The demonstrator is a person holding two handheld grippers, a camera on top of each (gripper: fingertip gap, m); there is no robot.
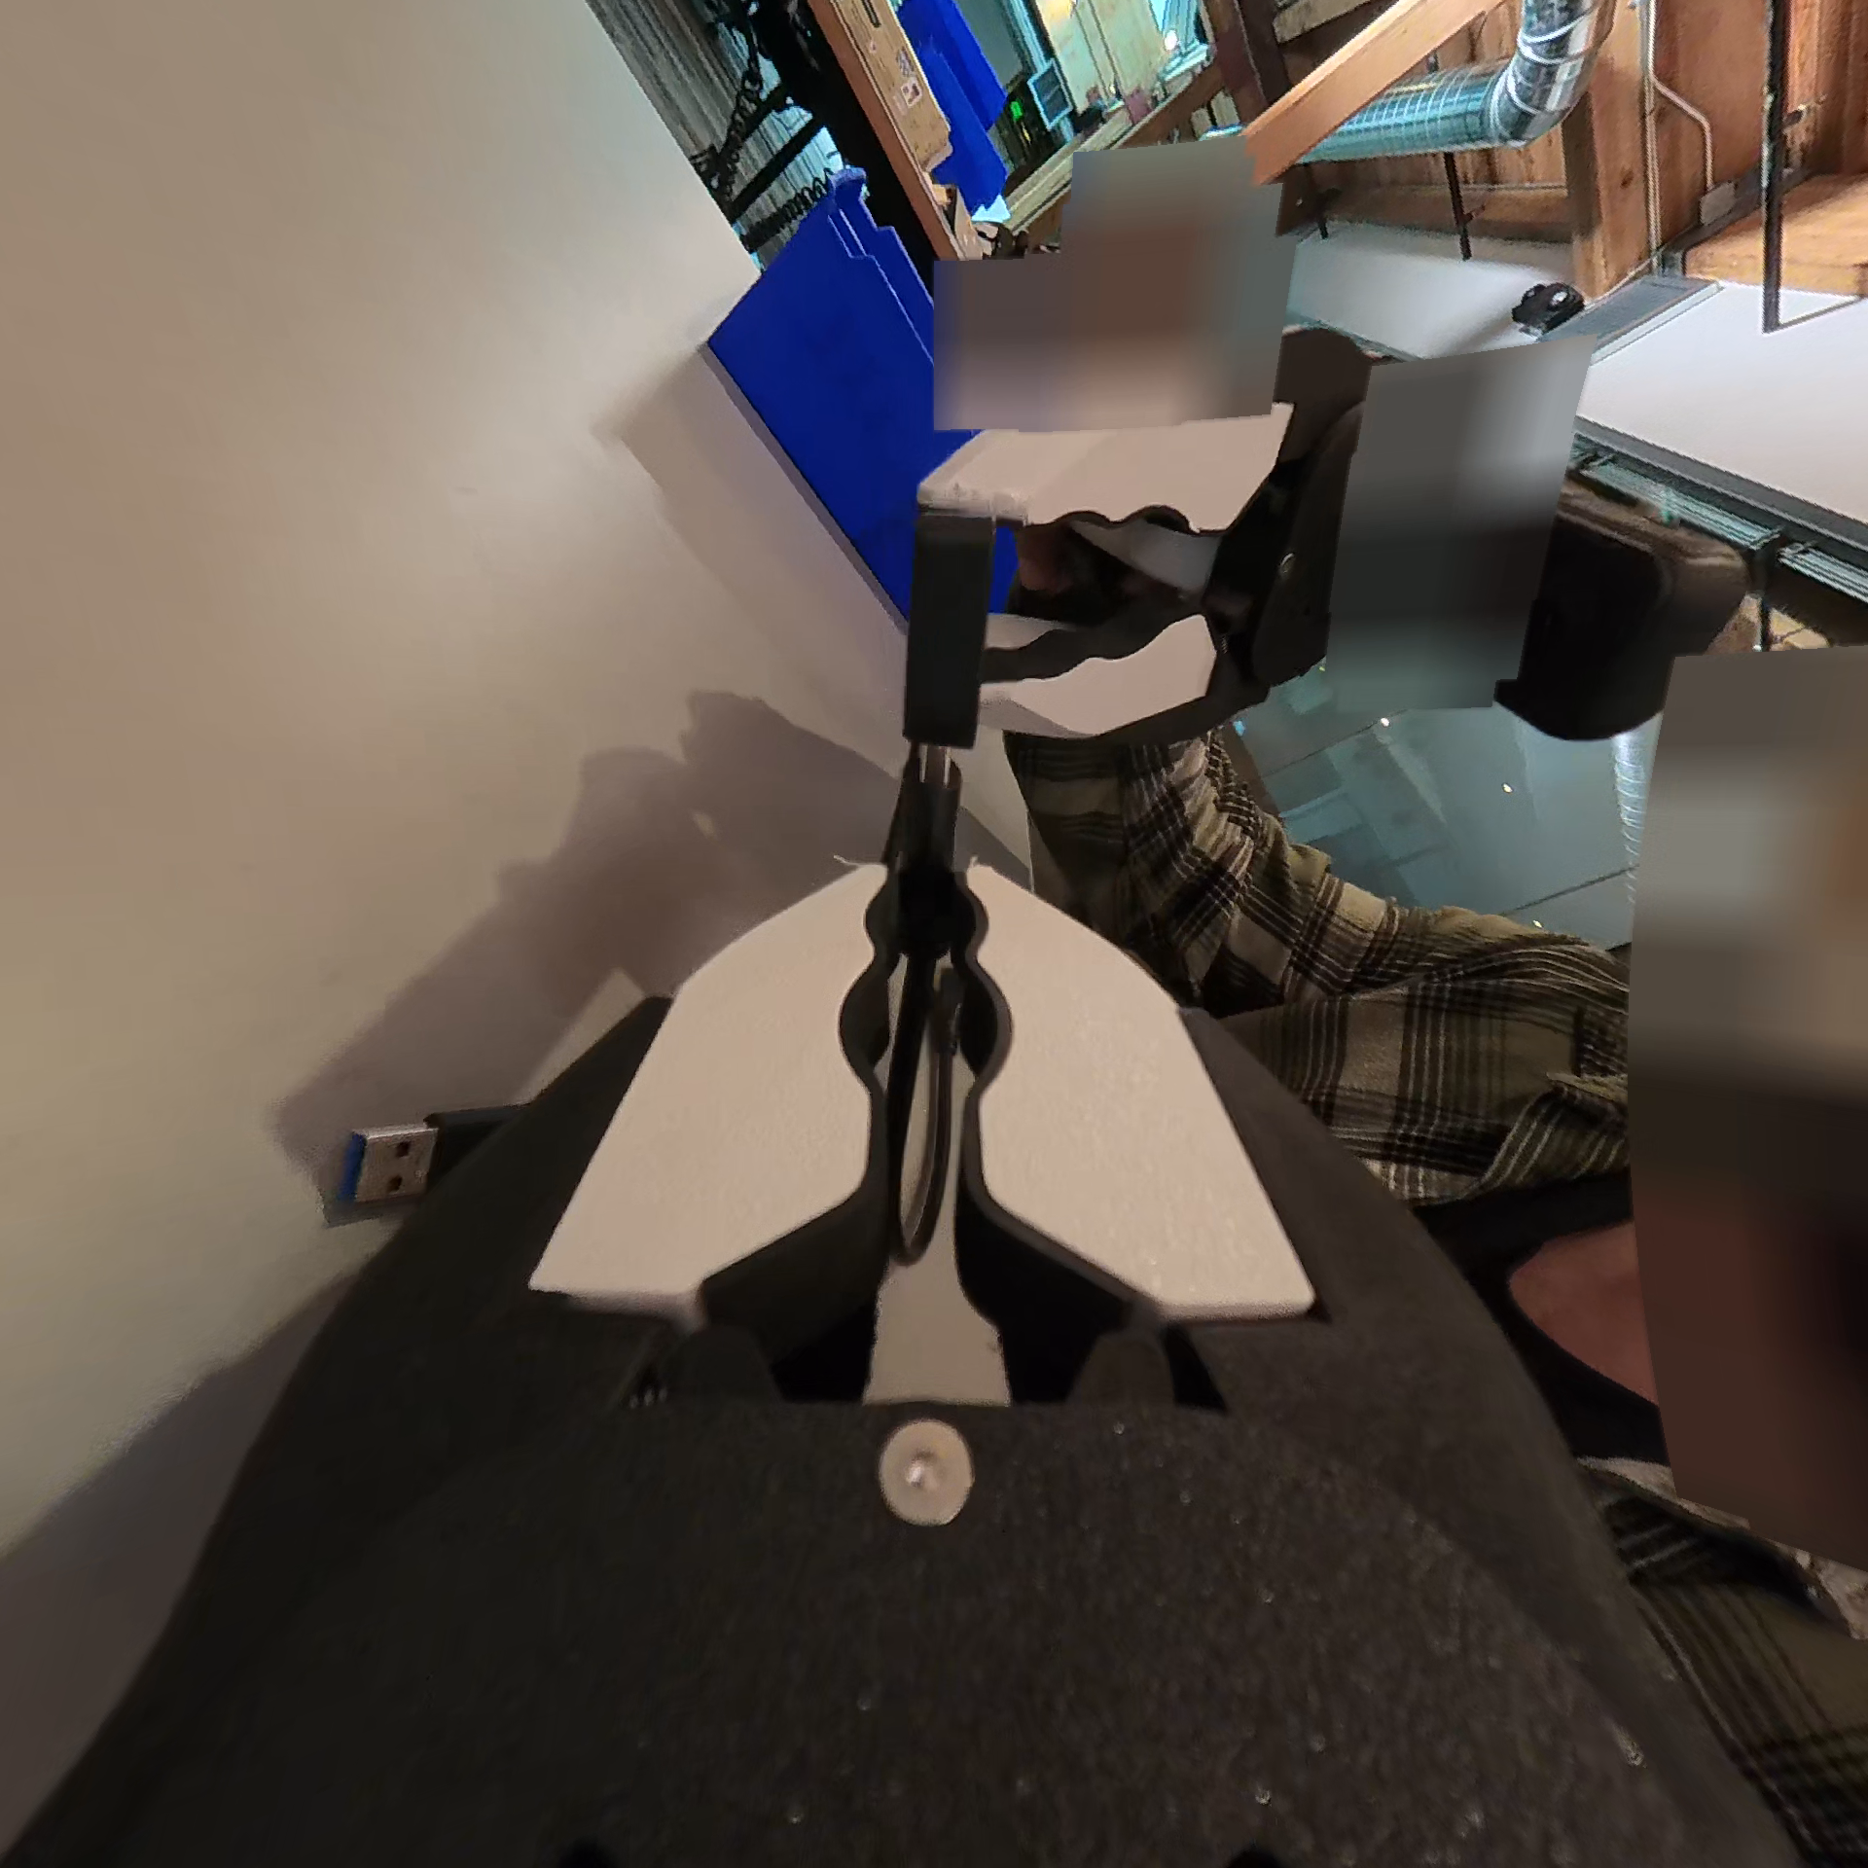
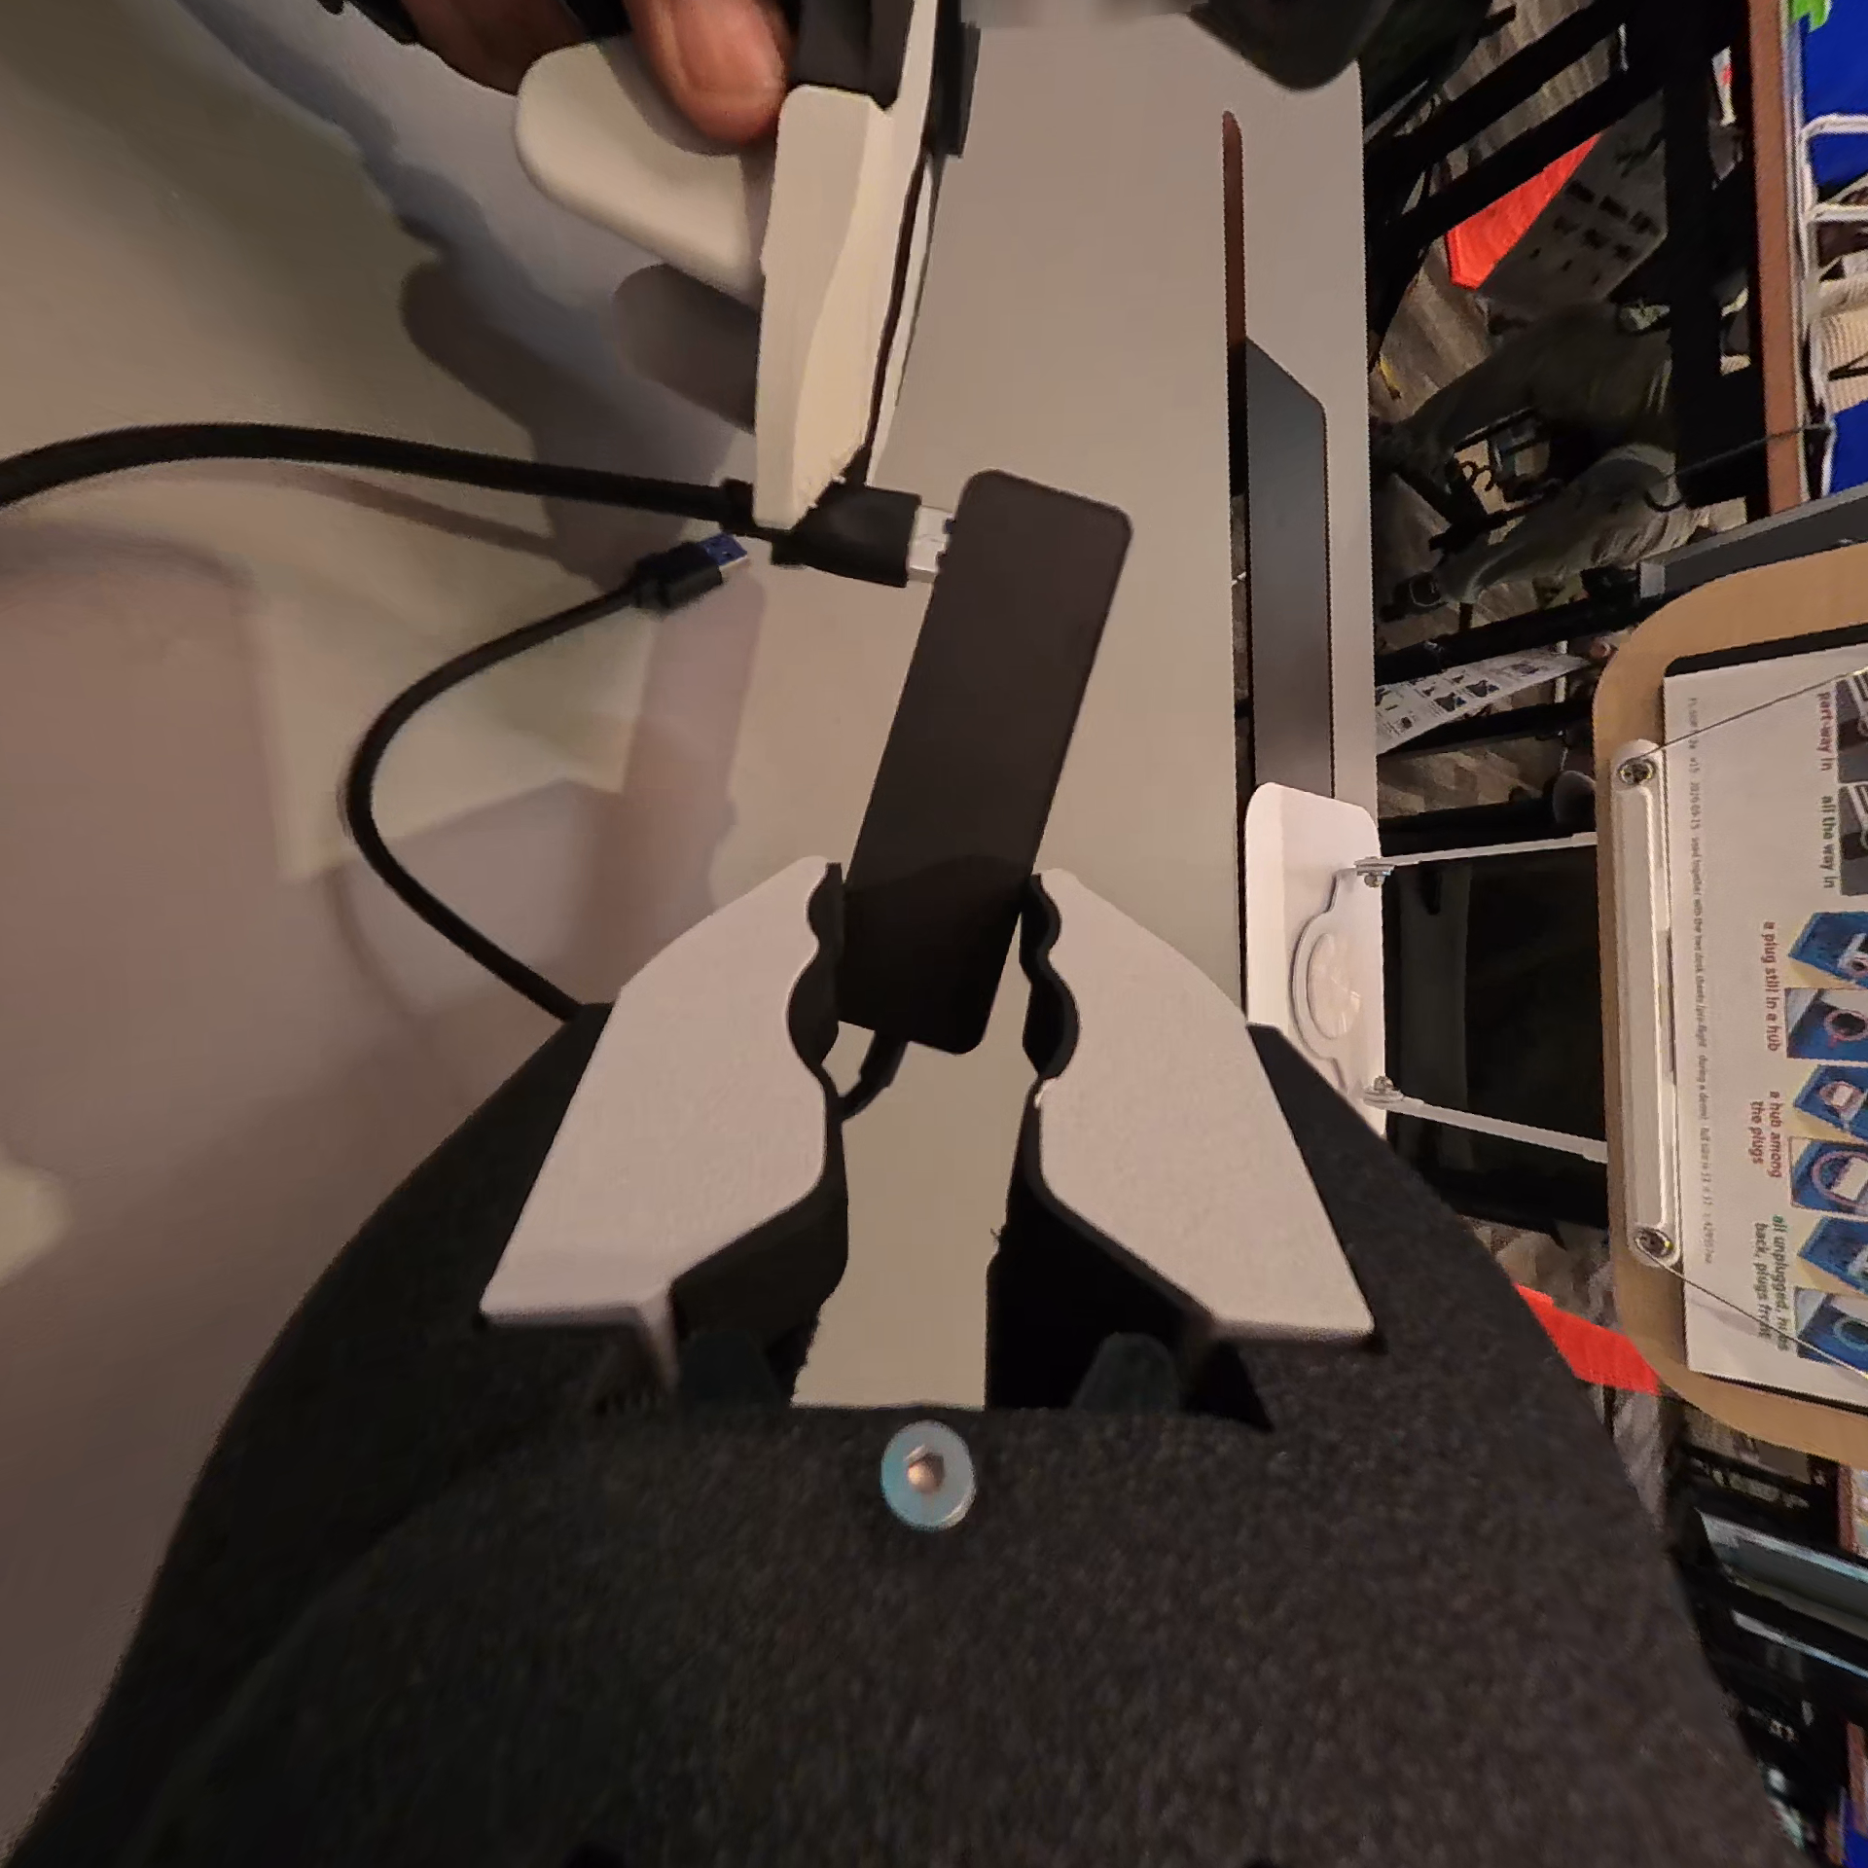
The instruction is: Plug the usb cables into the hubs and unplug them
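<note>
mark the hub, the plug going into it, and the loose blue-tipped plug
hub [image 2: 996,728], right wrist view, flat black face.
plug [image 2: 859,536], right wrist view, black housing.
loose blue-tipped plug [image 2: 687,574], right wrist view, black body.

a: what colour is the hub [image 2: 986,748]?
b: plain black; the plug [image 2: 859,536] at its edge is black with a silver tip.
a: and the loose plug [image 1: 389,1162]?
b: silver, blue inside. the sleeve [image 1: 1344,1011] is olive-and-black plaid, the bin [image 1: 839,394] bright blue.
</note>
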